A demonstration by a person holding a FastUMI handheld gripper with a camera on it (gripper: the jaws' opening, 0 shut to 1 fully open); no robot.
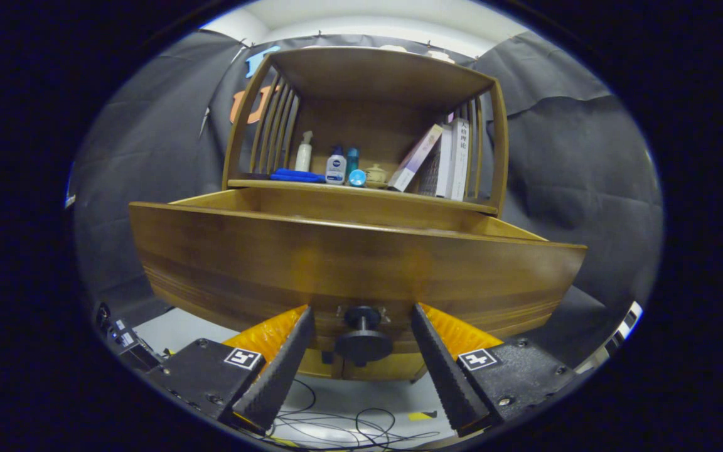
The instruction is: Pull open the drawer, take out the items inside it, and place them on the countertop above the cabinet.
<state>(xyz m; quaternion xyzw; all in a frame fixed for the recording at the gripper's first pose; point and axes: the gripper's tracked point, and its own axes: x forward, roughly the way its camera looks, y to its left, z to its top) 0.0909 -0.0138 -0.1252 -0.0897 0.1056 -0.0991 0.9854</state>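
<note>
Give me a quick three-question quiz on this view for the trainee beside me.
1. True or false: the drawer is pulled out from the cabinet.
2. Where is the dark drawer knob relative to the gripper? A) between its spread fingers, untouched B) clamped by both fingers C) far off to one side
3. Fill in: on the countertop above the drawer, a blue cloth lies beside a white pump ______.

Key: 1 true; 2 A; 3 bottle. The books lean at the other end. The view is too low to show the drawer's inside.
</note>
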